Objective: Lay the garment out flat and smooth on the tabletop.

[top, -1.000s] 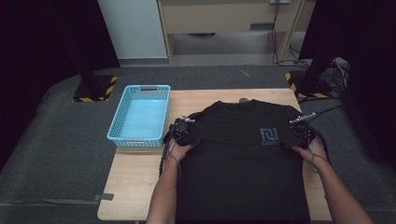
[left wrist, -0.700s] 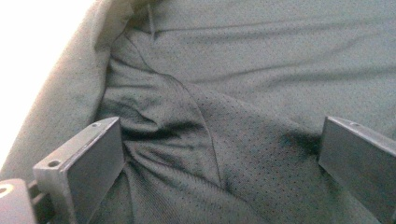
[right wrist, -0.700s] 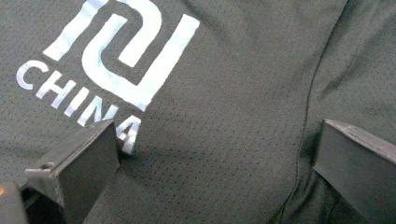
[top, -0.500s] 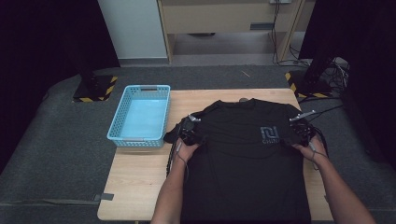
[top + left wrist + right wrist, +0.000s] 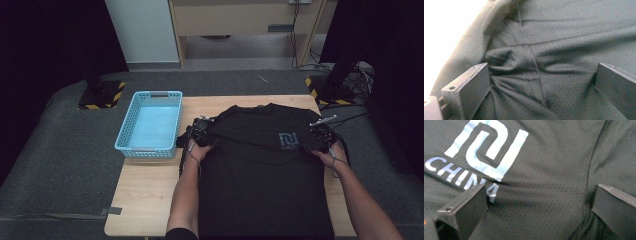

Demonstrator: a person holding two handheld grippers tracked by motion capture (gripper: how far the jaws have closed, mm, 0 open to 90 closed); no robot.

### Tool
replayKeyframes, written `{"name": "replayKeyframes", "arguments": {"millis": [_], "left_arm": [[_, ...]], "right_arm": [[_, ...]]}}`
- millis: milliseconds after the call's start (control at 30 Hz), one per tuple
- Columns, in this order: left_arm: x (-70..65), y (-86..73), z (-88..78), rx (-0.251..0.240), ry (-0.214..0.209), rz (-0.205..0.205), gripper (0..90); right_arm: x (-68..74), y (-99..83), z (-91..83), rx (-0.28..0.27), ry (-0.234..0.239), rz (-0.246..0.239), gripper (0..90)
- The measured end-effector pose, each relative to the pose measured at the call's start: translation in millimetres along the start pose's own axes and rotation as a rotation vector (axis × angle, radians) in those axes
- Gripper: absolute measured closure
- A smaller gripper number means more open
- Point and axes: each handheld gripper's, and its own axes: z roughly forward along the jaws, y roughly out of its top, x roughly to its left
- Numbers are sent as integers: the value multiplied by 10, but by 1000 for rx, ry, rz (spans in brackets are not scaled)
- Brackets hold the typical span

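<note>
A black T-shirt (image 5: pixel 260 170) lies spread front-up on the wooden table (image 5: pixel 145 195), collar at the far side, with a pale logo (image 5: pixel 288 140) on its chest. My left gripper (image 5: pixel 202 131) rests on the shirt's left sleeve area, jaws open; in the left gripper view they straddle bunched fabric and a seam (image 5: pixel 534 67). My right gripper (image 5: pixel 320 137) sits at the shirt's right side, just right of the logo, also open. In the right gripper view its jaws stand wide over flat fabric beside the logo (image 5: pixel 484 150) and the word CHINA.
A light blue plastic basket (image 5: pixel 150 125) stands on the table's left part, close to the left gripper. Grey carpet (image 5: pixel 60 165) surrounds the table. Black stands with yellow-striped bases (image 5: pixel 100 95) are at both far corners, and cables (image 5: pixel 360 75) lie at the far right.
The left gripper has moved rightward, off the shirt's left edge and onto the sleeve fabric. The right gripper has hardly shifted.
</note>
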Motion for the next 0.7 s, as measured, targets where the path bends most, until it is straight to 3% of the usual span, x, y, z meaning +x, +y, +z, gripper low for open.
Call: {"name": "replayKeyframes", "arguments": {"millis": [167,267,367,433,533,700], "left_arm": [[30,18,14,-13,-6,8,15],[2,15,-29,4,-13,24,44],[-52,-21,-127,-43,-24,36,67],[-100,-64,-194,-80,-43,33,82],[-190,-148,-274,-100,-60,52,72],[-307,-343,-395,-123,-88,64,66]], "right_arm": [[-7,15,21,-21,-15,23,5],[-9,-2,10,-31,-13,24,27],[-9,-43,-44,-54,3,40,41],[31,-97,-84,-69,12,29,50],[109,-194,-145,-76,18,-10,54],[213,-350,-297,-110,41,-21,56]]}}
